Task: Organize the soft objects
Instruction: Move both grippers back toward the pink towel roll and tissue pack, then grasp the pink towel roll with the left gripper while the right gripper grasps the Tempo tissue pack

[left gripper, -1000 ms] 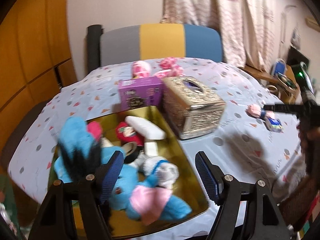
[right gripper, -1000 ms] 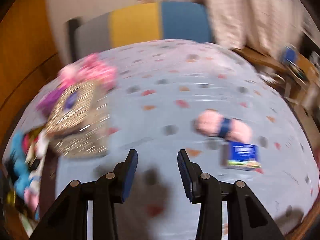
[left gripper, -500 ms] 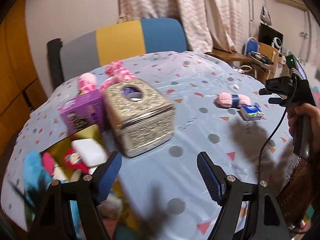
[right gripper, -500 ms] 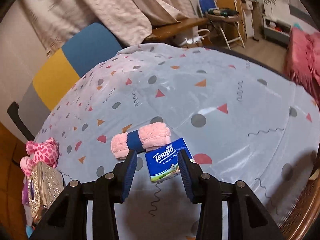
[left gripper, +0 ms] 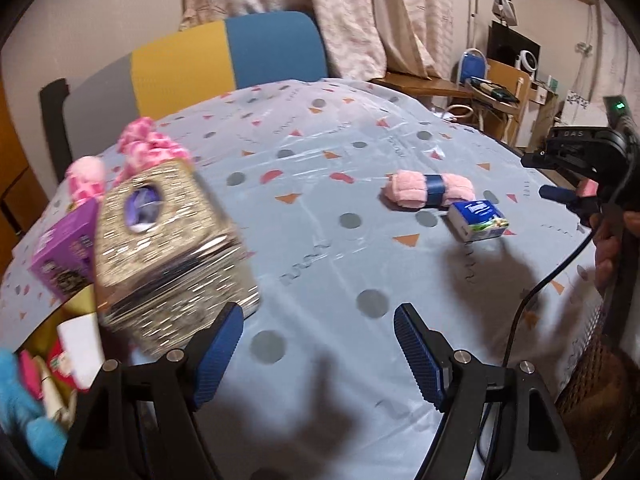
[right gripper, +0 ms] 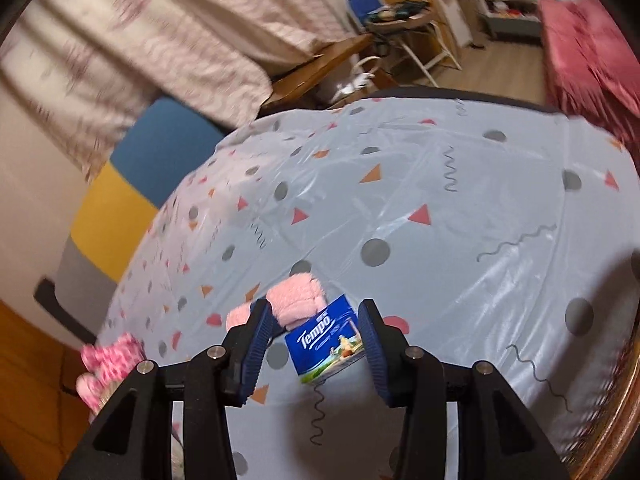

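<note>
Plush toys occupy the far left of the left wrist view: a bright blue fuzzy plush toy (left gripper: 18,412) at the lower left corner, blurred, beside a white block-shaped item (left gripper: 82,346) and a small red packet (left gripper: 60,362). Above these stands a purple cardboard box (left gripper: 64,252), touching a silver glittery tissue box with an oval opening on top (left gripper: 168,252). Behind both lies a pink spotted plush toy (left gripper: 140,152). The left gripper (left gripper: 318,354) hovers over the pale blue tablecloth printed with grey dots and coloured triangles (left gripper: 320,208), its blue ribbed pads spread wide with nothing between them. Farther right, a rolled pink fluffy towel bound by a dark blue band (left gripper: 428,190) lies on the cloth, touching a small blue Tempo tissue packet (left gripper: 478,220) just in front of it. At the right edge the right gripper (left gripper: 568,196) appears, held in a hand (left gripper: 610,240). In the right wrist view, the right gripper (right gripper: 316,344) is parted widely, its pads flanking the tissue packet (right gripper: 326,338) without visibly pressing it; the pink towel roll (right gripper: 294,306) lies just behind the left pad. A chair with grey, yellow and blue panels (left gripper: 208,60) and patterned curtains (left gripper: 352,20) stand behind the table.
</note>
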`<move>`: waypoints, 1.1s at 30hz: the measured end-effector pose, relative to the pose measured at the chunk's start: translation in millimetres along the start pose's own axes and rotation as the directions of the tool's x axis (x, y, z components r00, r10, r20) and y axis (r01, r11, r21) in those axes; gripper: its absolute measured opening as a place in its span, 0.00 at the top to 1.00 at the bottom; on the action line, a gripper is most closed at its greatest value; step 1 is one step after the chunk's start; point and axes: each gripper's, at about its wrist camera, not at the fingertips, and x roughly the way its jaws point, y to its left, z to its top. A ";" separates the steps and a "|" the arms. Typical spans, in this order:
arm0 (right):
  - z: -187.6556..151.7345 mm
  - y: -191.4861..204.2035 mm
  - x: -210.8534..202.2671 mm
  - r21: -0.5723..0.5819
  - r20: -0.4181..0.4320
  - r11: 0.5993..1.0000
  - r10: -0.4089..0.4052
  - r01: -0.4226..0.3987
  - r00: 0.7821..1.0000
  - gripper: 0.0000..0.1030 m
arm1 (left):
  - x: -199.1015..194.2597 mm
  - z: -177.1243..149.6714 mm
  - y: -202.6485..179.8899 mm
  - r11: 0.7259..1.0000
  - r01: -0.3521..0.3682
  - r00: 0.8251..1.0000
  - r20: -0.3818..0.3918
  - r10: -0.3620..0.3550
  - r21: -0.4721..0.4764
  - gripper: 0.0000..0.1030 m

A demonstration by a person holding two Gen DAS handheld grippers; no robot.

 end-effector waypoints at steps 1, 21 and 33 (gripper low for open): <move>1.1 -3.3 -0.4 0.020 0.002 1.000 0.005 -0.005 1.000 0.56 | 6.3 4.4 -3.9 1.000 0.014 1.000 -0.008 -0.014 0.001 0.24; -0.9 -8.8 14.3 0.089 -0.099 0.987 0.146 -0.137 0.984 0.49 | 128.2 114.2 -101.5 0.934 0.101 0.994 0.002 -0.109 0.344 0.12; -4.0 -8.8 19.7 0.113 -0.138 0.977 0.198 -0.183 0.970 0.46 | 199.5 139.1 -157.7 0.762 0.118 0.992 -0.046 -0.115 0.636 0.16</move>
